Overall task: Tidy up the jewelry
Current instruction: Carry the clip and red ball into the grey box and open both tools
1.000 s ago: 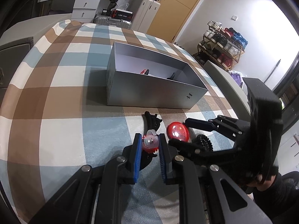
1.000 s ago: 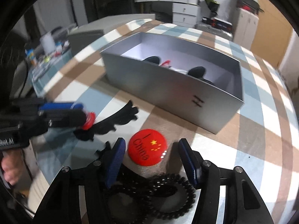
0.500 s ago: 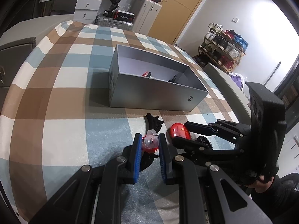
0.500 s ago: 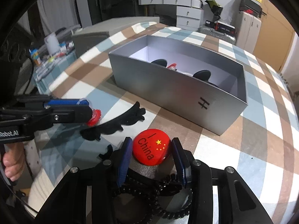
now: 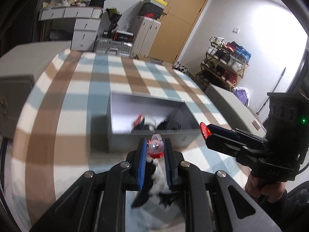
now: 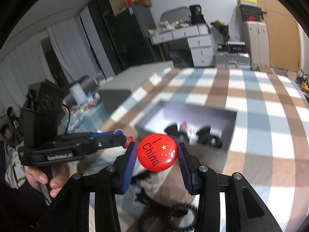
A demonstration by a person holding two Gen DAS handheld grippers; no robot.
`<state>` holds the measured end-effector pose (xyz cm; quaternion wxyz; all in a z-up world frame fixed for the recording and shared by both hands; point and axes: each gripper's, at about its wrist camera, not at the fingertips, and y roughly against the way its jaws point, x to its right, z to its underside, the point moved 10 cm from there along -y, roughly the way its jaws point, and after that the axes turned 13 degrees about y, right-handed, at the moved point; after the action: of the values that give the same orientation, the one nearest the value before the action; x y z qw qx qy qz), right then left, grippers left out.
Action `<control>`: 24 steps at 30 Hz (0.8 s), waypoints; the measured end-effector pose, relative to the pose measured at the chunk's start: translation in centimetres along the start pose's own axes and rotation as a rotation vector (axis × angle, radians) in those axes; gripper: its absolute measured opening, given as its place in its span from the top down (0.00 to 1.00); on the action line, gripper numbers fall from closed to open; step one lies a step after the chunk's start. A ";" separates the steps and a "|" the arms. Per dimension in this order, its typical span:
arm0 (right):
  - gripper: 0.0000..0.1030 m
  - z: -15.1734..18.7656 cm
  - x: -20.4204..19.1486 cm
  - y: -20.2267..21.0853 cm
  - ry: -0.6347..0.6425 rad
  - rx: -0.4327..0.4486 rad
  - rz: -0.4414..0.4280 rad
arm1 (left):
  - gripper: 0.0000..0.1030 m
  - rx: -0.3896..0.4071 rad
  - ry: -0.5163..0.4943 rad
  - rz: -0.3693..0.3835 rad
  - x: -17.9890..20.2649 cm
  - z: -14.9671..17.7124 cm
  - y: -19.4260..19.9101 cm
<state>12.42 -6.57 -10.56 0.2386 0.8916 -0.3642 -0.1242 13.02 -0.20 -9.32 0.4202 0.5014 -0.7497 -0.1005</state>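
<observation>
Right wrist view: the right gripper (image 6: 157, 155) pinches a red badge (image 6: 156, 152) by its rim, lifted clear of the checked table (image 6: 270, 119), probably for carrying to the grey box (image 6: 229, 133). The left gripper (image 5: 154, 150) clamps a small red-and-clear trinket (image 5: 155, 147) the same way. The box, mid-table, already holds several dark pieces and 1 red item, too blurred to name.

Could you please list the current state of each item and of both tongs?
Left tongs: shut on small red-and-clear hair clip, lifted.
Right tongs: shut on round red China-flag badge, lifted.
Open grey cardboard box: holds dark items.
Black spiral hair tie: lying on checked tablecloth.
</observation>
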 end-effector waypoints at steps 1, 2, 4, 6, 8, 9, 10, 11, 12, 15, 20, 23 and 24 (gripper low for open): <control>0.60 -0.6 0.4 0.1 -0.002 0.014 0.004 | 0.88 -0.001 -0.002 -0.003 0.1 -0.4 -0.3; 0.60 -1.2 1.0 0.0 -0.007 0.024 0.008 | 0.88 0.005 -0.006 -0.011 0.3 -1.2 -0.7; 0.60 -2.1 2.2 -0.5 -0.025 0.032 0.014 | 0.88 0.013 -0.018 -0.017 0.5 -2.2 -1.4; 0.60 -2.6 3.3 -0.8 -0.042 0.039 0.013 | 0.88 0.012 -0.024 -0.021 0.5 -2.8 -2.1; 0.60 -3.1 4.4 -1.5 -0.060 0.040 0.015 | 0.88 0.002 -0.030 -0.028 0.5 -3.3 -3.3; 0.60 -3.0 4.8 -1.6 -0.065 0.040 0.015 | 0.88 -0.006 -0.030 -0.030 0.4 -3.3 -3.9; 0.60 -3.0 5.1 -1.9 -0.074 0.037 0.012 | 0.88 -0.019 -0.029 -0.030 0.4 -3.2 -4.2; 0.60 -3.0 5.6 -2.4 -0.086 0.033 0.009 | 0.88 -0.027 -0.027 -0.032 0.3 -3.3 -4.7; 0.60 -2.9 5.9 -2.5 -0.093 0.030 0.008 | 0.88 -0.032 -0.032 -0.037 0.2 -3.3 -5.2; 0.60 -2.6 6.6 -3.6 -0.112 0.014 -0.006 | 0.88 -0.056 -0.033 -0.050 0.1 -3.2 -6.3; 0.59 -2.0 7.6 -4.9 -0.132 0.001 -0.010 | 0.88 -0.081 -0.022 -0.053 0.0 -3.0 -7.2; 0.59 -1.6 7.8 -5.6 -0.145 -0.013 -0.020 | 0.88 -0.087 -0.007 -0.057 -0.1 -2.9 -7.4; 0.59 -1.6 7.9 -5.7 -0.146 -0.016 -0.023 | 0.88 -0.093 -0.005 -0.055 -0.2 -2.9 -7.6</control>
<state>21.95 -8.06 -12.54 0.2171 0.8824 -0.3693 -0.1948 20.18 -2.90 -11.93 0.4382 0.5015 -0.7311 -0.1483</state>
